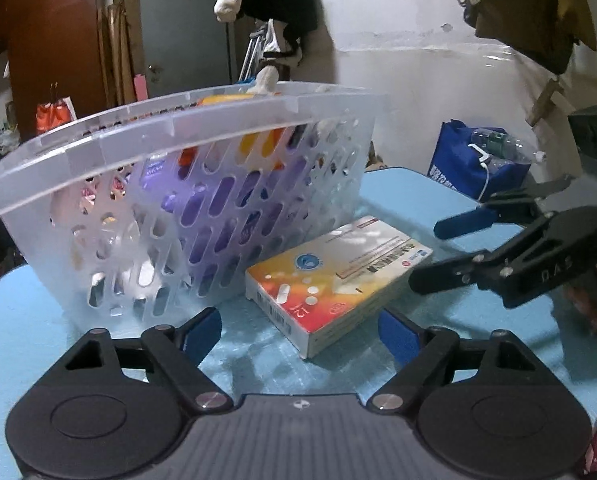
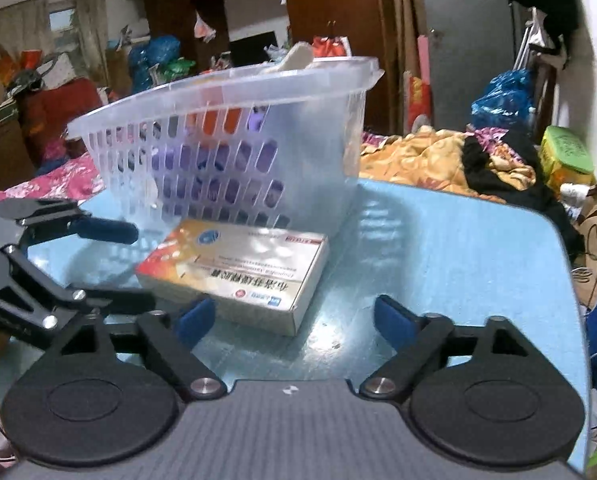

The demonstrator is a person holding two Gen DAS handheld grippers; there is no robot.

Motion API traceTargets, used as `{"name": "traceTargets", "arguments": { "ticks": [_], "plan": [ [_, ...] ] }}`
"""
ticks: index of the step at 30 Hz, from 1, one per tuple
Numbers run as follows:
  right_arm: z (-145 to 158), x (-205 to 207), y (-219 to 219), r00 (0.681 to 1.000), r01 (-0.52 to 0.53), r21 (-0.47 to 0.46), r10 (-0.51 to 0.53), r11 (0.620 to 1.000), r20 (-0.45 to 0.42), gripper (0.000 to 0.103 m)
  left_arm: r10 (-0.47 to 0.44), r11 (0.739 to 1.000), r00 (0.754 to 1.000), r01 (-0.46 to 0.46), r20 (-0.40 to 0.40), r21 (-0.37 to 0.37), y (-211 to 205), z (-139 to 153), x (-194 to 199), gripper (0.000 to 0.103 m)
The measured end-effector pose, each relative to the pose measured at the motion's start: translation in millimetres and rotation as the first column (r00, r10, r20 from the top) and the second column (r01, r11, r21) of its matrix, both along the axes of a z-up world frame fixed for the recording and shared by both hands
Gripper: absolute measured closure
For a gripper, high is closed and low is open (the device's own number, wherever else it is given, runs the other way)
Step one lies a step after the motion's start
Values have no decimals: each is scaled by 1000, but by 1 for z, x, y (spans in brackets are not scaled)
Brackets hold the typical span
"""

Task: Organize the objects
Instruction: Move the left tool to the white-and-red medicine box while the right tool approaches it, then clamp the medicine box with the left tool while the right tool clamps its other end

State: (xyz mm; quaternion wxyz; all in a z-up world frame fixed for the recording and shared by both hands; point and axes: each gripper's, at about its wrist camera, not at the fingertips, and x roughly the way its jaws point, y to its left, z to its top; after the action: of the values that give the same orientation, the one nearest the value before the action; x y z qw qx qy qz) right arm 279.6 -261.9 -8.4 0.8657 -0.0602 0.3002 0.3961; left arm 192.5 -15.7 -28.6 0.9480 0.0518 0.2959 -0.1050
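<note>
A flat medicine box [image 1: 338, 280], white with an orange and red corner, is lying on the light blue surface [image 2: 438, 248], its far edge sitting just beside the foot of a translucent plastic basket [image 1: 170, 184]; whether box and basket are actually touching is not clear. The basket is standing upright on the surface behind the box, its slotted wall showing purple and orange packages [image 1: 226, 200] inside, and something pale is poking above its rim. In the left wrist view, the left tool [image 1: 300, 336] is hanging low over the surface with its two blue-padded fingers spread wide, the near corner of the box lying in front of the gap and neither pad pressing on it. The right tool [image 2: 294, 320] is also standing spread, and from its own view its left blue pad [image 2: 194, 322] is sitting right at the box's near long edge while the other finger is hovering over bare surface, so nothing is being pinched. Each tool is appearing in the other's view, coming in from the side near the box. Beyond the surface, a blue bag [image 1: 474, 164] holding a clear bottle is standing near a white wall, and crumpled bedding [image 2: 430, 160] is lying behind the surface's far edge.
</note>
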Motion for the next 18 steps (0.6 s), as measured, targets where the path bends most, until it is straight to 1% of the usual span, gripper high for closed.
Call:
{"name": "traceTargets", "arguments": {
  "ticks": [1, 4, 7, 9, 10, 11, 12, 14, 16, 18],
  "plan": [
    [0, 1, -1, 1000, -8, 3, 8, 1000, -8, 26, 2, 1000, 1000, -2, -7, -4, 1, -1, 2, 17],
    [1, 0, 1, 999, -39, -5, 39, 999, 9, 29, 7, 1000, 1000, -7, -28, -24, 4, -4, 9, 25],
    [0, -2, 8, 996, -76, -44, 78, 996, 31, 34, -8, 999, 999, 6, -45, -48, 6, -5, 13, 25],
    [0, -4, 13, 993, -101, -75, 105, 992, 55, 37, -16, 999, 999, 15, -45, -37, 4, -5, 14, 27],
    [0, -5, 15, 991, -113, -83, 119, 990, 62, 42, -22, 999, 999, 21, -45, -35, 2, -5, 16, 31],
    [0, -6, 16, 990, -119, -87, 125, 989, 69, 44, -33, 999, 998, 32, -46, -39, -1, -6, 16, 39],
    [0, -8, 17, 989, -117, -94, 124, 989, 76, 45, -46, 998, 998, 43, -47, -46, -2, -6, 16, 44],
    [1, -10, 16, 989, -113, -94, 121, 989, 84, 46, -48, 998, 998, 47, -39, -30, -6, -6, 15, 45],
    [2, -13, 12, 989, -110, -73, 117, 991, 95, 48, -46, 999, 999, 46, -27, -17, -9, -6, 13, 46],
    [5, -18, 7, 988, -108, -54, 113, 993, 106, 53, -46, 999, 999, 46, -1, -20, -7, -4, 8, 47]
  ]
}}
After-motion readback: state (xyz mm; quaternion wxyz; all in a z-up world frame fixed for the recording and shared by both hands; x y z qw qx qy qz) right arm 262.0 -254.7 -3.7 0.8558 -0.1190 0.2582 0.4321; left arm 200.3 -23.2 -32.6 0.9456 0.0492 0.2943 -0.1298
